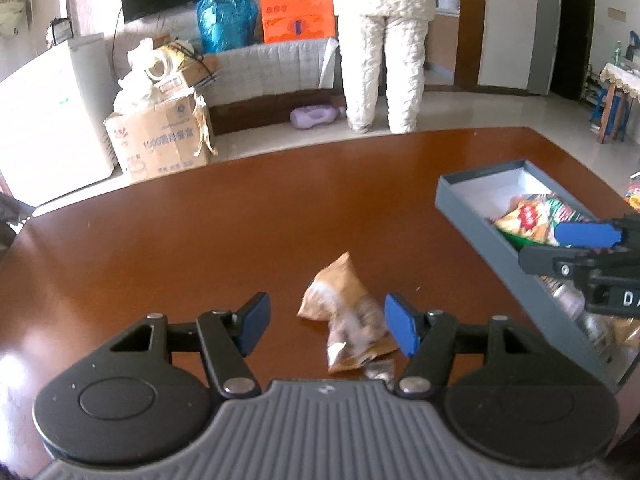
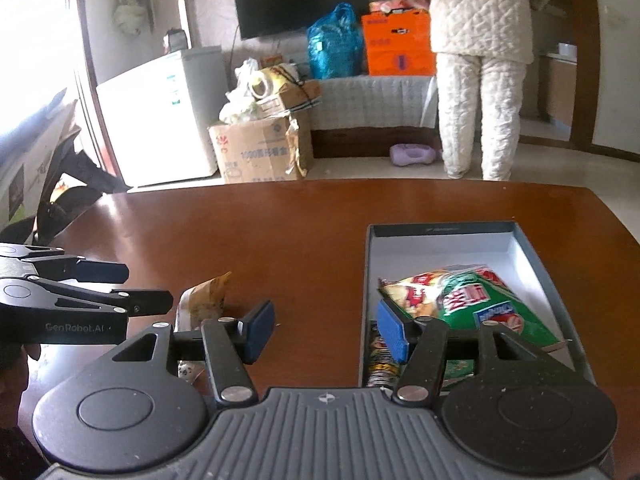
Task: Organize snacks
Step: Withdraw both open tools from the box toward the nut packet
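1. The left gripper [image 1: 326, 326] stands low over the brown wooden table [image 1: 200, 232], and its two blue pads are wide apart, holding nothing.
2. A tan snack packet [image 1: 346, 314] lies flat on the table between these pads; its right part is just beside the right pad, but I cannot tell if they touch.
3. A second small wrapper [image 1: 380, 370] lies directly behind the tan packet, close to the body of the gripper; it is partly hidden and too blurred to name.
4. The right gripper [image 2: 326, 330] is also wide open and empty. Its left pad is above the bare table and its right pad is above the near left part of the gray box [image 2: 440, 229].
5. The gray box is open, with a pale inside, and stands on the table to the right of the tan packet, well apart from it.
6. A green and yellow chip bag [image 2: 476, 304] lies inside the box, in its near half, tilted on other small packets [image 2: 382, 364] that are mostly hidden under it.
7. The far half of the box shows only its pale floor.
8. Behind the table, a person in white quilted clothes [image 2: 480, 60] stands with the back to the cameras, near an orange carton [image 2: 398, 42] and a blue plastic bag [image 2: 334, 42].
9. A worn cardboard box [image 1: 160, 140] sits on the floor beside a white appliance [image 1: 52, 120].
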Demonstrator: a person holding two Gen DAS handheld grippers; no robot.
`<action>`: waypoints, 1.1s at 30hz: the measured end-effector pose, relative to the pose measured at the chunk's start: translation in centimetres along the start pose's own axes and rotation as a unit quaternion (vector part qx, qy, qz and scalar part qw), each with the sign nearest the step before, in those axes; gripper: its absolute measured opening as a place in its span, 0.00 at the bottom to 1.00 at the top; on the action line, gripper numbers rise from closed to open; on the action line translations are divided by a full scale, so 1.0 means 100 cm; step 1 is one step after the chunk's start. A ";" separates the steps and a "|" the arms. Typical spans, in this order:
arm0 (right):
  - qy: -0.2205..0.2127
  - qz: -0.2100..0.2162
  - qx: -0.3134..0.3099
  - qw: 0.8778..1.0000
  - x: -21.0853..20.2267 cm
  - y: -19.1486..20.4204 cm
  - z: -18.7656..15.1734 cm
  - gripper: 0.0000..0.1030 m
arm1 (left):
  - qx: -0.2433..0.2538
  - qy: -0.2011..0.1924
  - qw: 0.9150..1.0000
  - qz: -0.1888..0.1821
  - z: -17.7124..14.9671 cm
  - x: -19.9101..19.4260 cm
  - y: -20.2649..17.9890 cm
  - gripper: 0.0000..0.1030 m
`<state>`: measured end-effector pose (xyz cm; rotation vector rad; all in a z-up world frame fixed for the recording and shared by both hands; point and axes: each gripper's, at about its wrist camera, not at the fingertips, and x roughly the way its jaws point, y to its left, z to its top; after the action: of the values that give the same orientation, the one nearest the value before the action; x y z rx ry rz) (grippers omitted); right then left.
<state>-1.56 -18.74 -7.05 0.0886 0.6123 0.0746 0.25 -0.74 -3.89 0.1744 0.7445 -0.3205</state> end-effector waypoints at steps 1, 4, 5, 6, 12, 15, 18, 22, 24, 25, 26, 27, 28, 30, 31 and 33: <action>0.002 0.002 -0.002 1.000 0.001 0.002 0.000 0.56 | -0.001 0.004 1.000 0.000 -0.002 0.001 0.002 0.61; 0.003 0.007 -0.004 1.000 0.005 0.008 0.001 0.56 | -0.002 0.015 1.000 -0.007 -0.010 0.004 0.004 0.61; 0.003 0.008 -0.004 1.000 0.006 0.008 0.001 0.57 | 0.000 0.018 1.000 -0.008 -0.013 0.005 0.003 0.61; 0.004 0.009 -0.004 1.000 0.007 0.010 0.001 0.57 | 0.003 0.021 1.000 -0.008 -0.015 0.007 0.000 0.61; 0.006 0.016 -0.007 1.000 0.010 0.018 0.000 0.58 | 0.006 0.028 1.000 -0.006 -0.020 0.014 -0.009 0.61; 0.006 0.017 -0.007 1.000 0.012 0.019 0.001 0.58 | 0.005 0.028 1.000 -0.008 -0.020 0.016 -0.010 0.61; 0.008 0.017 -0.005 1.000 0.013 0.018 0.002 0.58 | 0.005 0.028 1.000 -0.008 -0.020 0.017 -0.011 0.61; 0.008 0.018 -0.006 1.000 0.013 0.018 0.000 0.60 | 0.003 0.025 1.000 -0.010 -0.019 0.017 -0.011 0.61; 0.010 0.020 -0.006 1.000 0.014 0.019 0.001 0.61 | 0.004 0.023 1.000 -0.011 -0.021 0.018 -0.013 0.61; 0.010 0.020 -0.006 1.000 0.015 0.019 0.001 0.61 | 0.002 0.020 1.000 -0.012 -0.023 0.019 -0.014 0.61; 0.010 0.021 -0.007 1.000 0.015 0.019 0.001 0.62 | -0.001 0.020 1.000 -0.015 -0.024 0.020 -0.014 0.61; 0.010 0.021 -0.007 1.000 0.016 0.019 0.001 0.62 | -0.003 0.020 1.000 -0.018 -0.027 0.021 -0.015 0.61; 0.010 0.023 -0.006 1.000 0.017 0.020 0.001 0.62 | -0.006 0.018 1.000 -0.025 -0.029 0.023 -0.016 0.61; 0.011 0.024 -0.007 1.000 0.017 0.022 0.001 0.62 | -0.002 0.022 0.999 -0.024 -0.033 0.026 -0.018 0.61; 0.011 0.025 -0.007 1.000 0.017 0.023 0.001 0.62 | 0.002 0.023 0.999 -0.024 -0.035 0.028 -0.020 0.61; 0.010 0.028 -0.008 1.000 0.017 0.024 0.001 0.62 | 0.010 0.027 0.999 -0.022 -0.038 0.032 -0.023 0.61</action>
<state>-0.22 -16.18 -7.66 0.0900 0.6287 0.1336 -0.76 -2.58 -8.91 0.1870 0.8001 -0.3659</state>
